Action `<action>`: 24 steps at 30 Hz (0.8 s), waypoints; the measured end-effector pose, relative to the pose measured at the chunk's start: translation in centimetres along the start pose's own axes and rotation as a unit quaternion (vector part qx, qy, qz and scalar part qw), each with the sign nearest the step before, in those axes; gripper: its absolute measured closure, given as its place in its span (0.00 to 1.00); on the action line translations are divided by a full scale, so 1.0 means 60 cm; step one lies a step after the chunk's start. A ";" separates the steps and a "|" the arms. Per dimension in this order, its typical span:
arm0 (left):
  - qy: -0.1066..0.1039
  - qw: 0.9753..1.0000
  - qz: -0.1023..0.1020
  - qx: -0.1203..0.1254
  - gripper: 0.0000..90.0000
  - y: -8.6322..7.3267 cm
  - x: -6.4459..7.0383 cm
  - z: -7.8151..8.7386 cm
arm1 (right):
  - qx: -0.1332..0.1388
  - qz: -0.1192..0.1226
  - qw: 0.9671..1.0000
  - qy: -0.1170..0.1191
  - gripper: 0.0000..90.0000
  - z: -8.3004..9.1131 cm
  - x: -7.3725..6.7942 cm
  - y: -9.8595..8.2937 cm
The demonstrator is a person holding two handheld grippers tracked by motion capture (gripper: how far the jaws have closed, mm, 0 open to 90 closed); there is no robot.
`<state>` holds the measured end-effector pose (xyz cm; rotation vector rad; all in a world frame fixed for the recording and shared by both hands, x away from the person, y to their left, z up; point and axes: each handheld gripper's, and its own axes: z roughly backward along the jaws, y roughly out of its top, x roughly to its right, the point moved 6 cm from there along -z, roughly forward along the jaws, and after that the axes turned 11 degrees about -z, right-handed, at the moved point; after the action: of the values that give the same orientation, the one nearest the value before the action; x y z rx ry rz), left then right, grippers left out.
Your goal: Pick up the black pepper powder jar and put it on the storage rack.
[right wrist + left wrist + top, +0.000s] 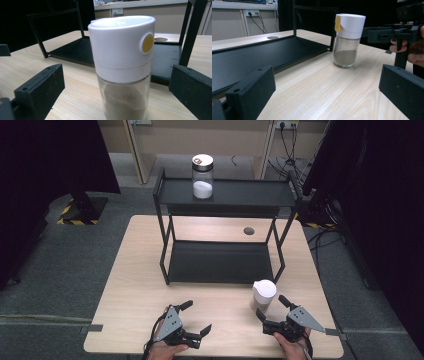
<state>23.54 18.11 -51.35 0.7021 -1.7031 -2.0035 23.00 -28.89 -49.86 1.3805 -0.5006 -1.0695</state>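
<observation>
Right tongs (272, 312), released, straddle the white-capped shaker (264, 295) standing at lower right of the bench (130, 285), apparently aligned for grasping. Left tongs (195, 317), released, wait at lower centre.

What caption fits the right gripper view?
Open right gripper facing a white-capped glass shaker of brown powder on the wooden table.

From above, the shaker's (263, 295) glass body is mostly hidden under its own white cap, and the person's hands are cut off by the bottom edge. In the right gripper view the shaker's base runs off the bottom edge. What fills the far jar (202, 176) on the rack's (230, 195) top shelf is too small to tell beyond white.
</observation>
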 end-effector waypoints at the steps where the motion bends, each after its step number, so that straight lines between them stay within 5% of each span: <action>1: 0.000 1.000 0.001 0.000 0.00 0.000 0.000 0.000 | 0.000 0.001 1.000 -0.002 0.01 -0.002 0.000 0.000; 24: 0.002 1.000 0.014 0.001 0.00 -0.001 -0.006 0.002 | -0.008 0.048 0.999 -0.024 0.03 -0.057 -0.005 0.008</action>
<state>23.76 18.44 -51.36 0.6797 -1.7038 -1.9791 25.84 -26.90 -49.99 1.3061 -0.5875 -1.0280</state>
